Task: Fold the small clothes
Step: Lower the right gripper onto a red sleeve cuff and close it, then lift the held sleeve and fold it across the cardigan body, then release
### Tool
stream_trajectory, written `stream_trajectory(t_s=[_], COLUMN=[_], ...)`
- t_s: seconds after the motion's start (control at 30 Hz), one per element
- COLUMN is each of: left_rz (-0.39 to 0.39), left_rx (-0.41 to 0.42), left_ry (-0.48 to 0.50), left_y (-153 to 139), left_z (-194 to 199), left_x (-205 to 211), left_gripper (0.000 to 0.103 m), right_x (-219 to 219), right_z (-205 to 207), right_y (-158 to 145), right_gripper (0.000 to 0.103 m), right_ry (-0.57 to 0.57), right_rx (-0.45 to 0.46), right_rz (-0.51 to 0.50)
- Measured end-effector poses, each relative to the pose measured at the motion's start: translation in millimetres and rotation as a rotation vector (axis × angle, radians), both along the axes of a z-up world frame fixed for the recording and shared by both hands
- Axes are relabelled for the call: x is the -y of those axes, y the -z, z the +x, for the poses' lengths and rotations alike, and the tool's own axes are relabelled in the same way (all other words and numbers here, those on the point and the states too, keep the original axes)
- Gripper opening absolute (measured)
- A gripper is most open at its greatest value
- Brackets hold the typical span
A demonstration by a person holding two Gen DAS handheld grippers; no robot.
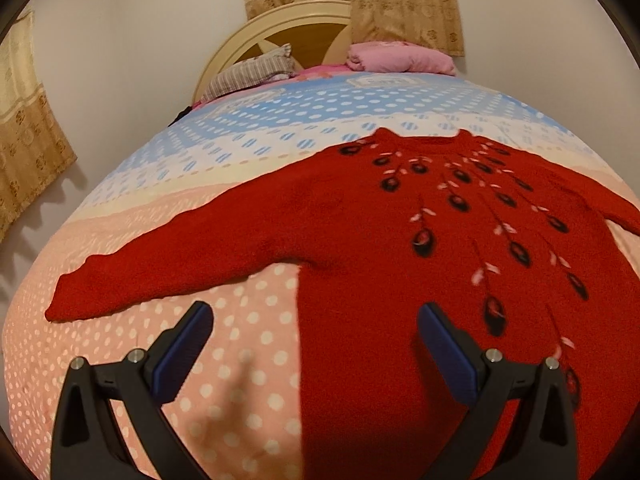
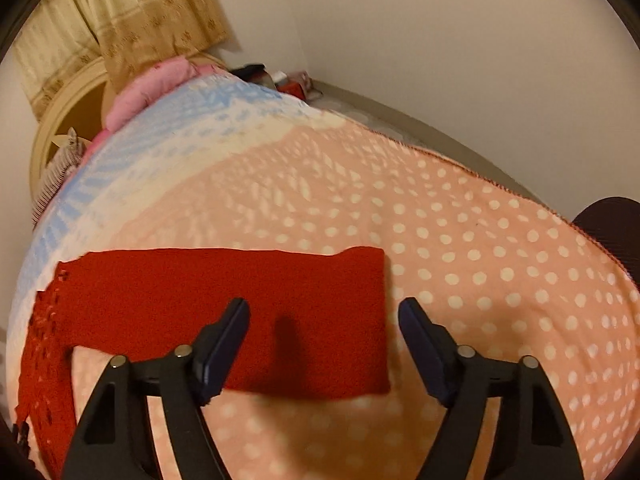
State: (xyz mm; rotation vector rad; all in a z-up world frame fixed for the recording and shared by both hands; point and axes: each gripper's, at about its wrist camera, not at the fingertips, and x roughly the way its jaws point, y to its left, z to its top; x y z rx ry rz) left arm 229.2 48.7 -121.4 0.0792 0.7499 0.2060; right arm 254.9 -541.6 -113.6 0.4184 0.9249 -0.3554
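Clearly, the red knitted sweater with dark flower motifs (image 1: pixel 360 220) lay flat on the pink polka-dot bedspread (image 1: pixel 248 344), sleeves spread. Both the left gripper (image 1: pixel 316 344) and right gripper (image 2: pixel 324 340) hovered open, empty. A shallow pinch would likely drag loose knit, skewing the fold.

The sweater (image 1: pixel 360 220) lies flat on the bed (image 1: pixel 240 140), sleeves spread sideways, with pillows (image 1: pixel 256 72) behind it at the headboard (image 1: pixel 280 24).
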Motion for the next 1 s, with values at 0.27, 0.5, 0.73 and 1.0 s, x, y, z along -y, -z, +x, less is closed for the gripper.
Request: stream_trajectory(t_s=[0.27,0.5,0.73,1.0], left_rz=[-0.016,-0.030,-0.058,-0.091], left_rx=[-0.017,0.008,0.006,0.021], left_ry=[-0.029,-0.072,-0.094,-0.093], left_y=[9,3,8,5], left_z=[10,12,8,3], left_x=[-15,-37,-53,-62], left_gripper=[0.103,0.103,0.103,0.103], right_x=[1,-22,-75,-150], right_z=[6,22,52,85], right_y=[19,-15,-93,-166], right_gripper=[0.039,0.010,0.010,0.010], right_ry=[-0.006,-0.080,-0.187,-0.319], right_rx=[-0.030,0.019,0.138,0.230], right_rz=[0.013,0.027,-0.032,-0.115])
